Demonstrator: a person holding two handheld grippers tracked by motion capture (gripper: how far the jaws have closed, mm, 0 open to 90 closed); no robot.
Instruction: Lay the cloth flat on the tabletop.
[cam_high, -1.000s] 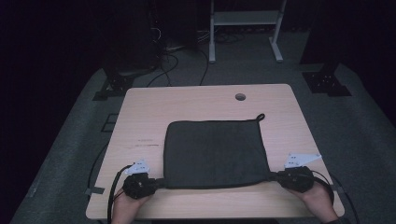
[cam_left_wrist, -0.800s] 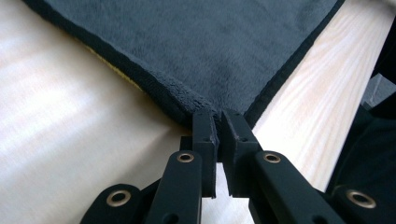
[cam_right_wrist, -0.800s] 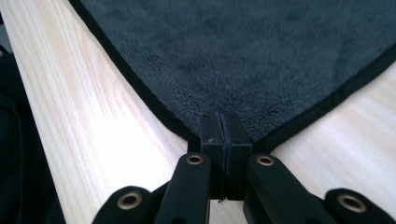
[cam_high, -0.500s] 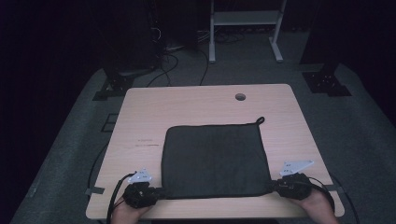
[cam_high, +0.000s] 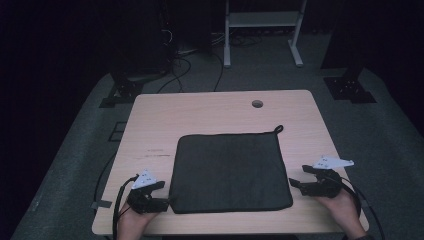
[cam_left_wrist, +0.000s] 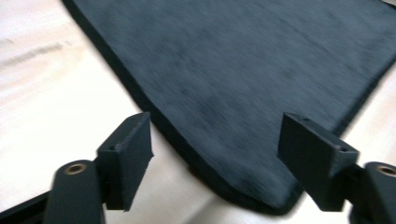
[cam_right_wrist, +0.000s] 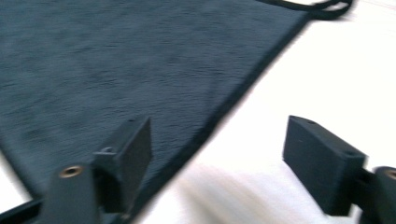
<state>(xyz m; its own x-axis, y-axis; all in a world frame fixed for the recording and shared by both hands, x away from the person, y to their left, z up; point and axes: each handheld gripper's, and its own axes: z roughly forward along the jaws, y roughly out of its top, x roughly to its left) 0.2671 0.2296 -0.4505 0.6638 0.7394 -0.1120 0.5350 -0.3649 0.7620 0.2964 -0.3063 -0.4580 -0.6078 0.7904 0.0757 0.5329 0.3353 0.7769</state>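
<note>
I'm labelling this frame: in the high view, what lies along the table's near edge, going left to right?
Left gripper → dark cloth → right gripper.

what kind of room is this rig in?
Probably a lab or recording studio, not a home: a lone wooden table with a dark cloth, surroundings kept dark, loose cables on grey carpet, and a white equipment stand behind.

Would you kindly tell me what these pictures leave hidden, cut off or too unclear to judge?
- High view: the small printed mark on the light wooden table is too small to read.
- Left gripper view: the dark grey square cloth is cut off by the frame's top edge.
- Right gripper view: the cloth's black hanging loop is blurred and cropped.
</note>
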